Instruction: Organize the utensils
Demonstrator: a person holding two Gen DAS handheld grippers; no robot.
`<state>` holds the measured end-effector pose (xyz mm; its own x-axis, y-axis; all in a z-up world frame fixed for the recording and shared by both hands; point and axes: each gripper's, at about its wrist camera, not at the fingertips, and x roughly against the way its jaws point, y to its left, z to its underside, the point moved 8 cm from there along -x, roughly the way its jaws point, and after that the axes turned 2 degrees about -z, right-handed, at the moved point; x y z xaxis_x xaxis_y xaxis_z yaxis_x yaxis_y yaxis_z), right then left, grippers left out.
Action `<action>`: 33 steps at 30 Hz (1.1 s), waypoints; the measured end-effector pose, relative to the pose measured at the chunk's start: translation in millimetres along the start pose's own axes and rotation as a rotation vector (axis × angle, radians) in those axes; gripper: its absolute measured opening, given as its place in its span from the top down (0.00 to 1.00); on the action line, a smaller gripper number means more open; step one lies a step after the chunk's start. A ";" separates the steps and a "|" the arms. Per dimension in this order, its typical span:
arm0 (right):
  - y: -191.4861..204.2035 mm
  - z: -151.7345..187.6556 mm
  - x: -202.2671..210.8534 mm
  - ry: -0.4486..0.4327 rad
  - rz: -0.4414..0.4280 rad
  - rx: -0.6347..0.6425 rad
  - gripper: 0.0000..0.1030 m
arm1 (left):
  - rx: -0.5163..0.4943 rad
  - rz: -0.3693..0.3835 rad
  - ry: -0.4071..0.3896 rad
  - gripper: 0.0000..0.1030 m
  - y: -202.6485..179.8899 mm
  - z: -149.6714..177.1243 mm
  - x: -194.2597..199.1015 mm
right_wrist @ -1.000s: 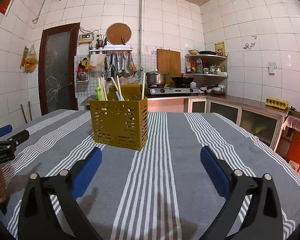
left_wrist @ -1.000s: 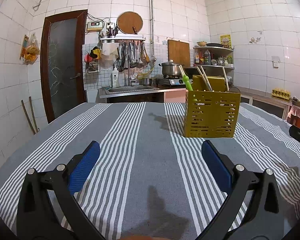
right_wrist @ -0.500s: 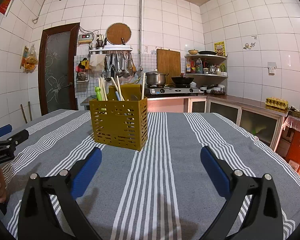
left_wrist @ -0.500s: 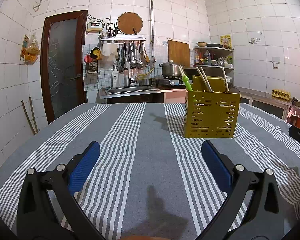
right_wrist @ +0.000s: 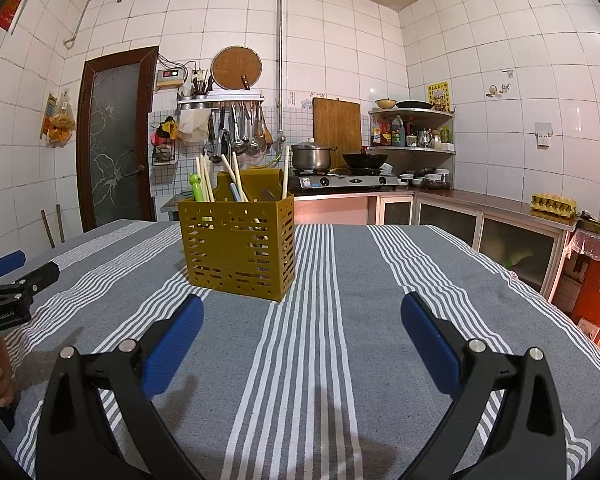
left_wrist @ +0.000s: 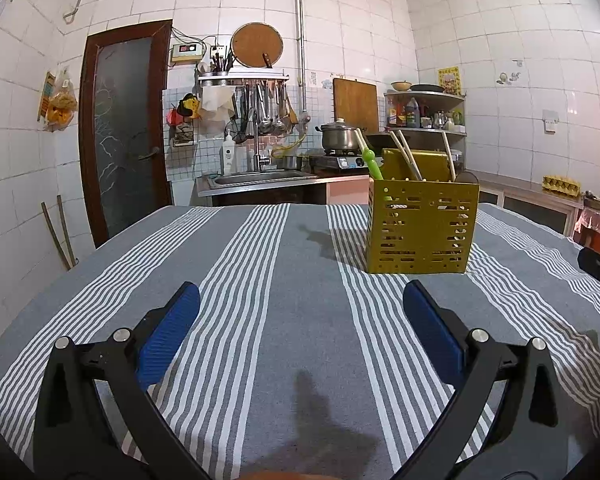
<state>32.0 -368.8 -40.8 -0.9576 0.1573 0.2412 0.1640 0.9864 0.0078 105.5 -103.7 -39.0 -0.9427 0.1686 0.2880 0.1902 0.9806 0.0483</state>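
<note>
A yellow perforated utensil holder (left_wrist: 422, 230) stands upright on the striped tablecloth, also in the right wrist view (right_wrist: 238, 246). It holds several cream chopsticks (right_wrist: 236, 176), a green-handled utensil (left_wrist: 371, 162) and a blue-handled one (right_wrist: 235, 192). My left gripper (left_wrist: 300, 300) is open and empty, low over the cloth, with the holder ahead to its right. My right gripper (right_wrist: 302, 308) is open and empty, with the holder ahead to its left. Each gripper shows at the edge of the other's view.
The table with grey and white striped cloth (right_wrist: 380, 320) fills the foreground. Behind it are a sink counter (left_wrist: 260, 178), a stove with a pot (right_wrist: 312, 156) and wok, wall shelves, and a door (left_wrist: 124, 132) at the left.
</note>
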 end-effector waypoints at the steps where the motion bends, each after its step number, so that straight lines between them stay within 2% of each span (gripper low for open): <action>1: 0.8 0.0 -0.5 0.000 0.001 0.001 0.06 | 0.000 -0.001 -0.002 0.05 0.3 -0.1 1.1; 33: 4.7 0.4 -3.9 0.012 0.008 -0.002 0.06 | 0.015 0.005 -0.008 0.05 3.7 0.3 1.4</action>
<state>36.4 -364.7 -42.1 -0.9533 0.1645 0.2533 0.1721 0.9851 0.0079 104.8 -99.8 -38.7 -0.9439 0.1740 0.2806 0.1905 0.9812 0.0321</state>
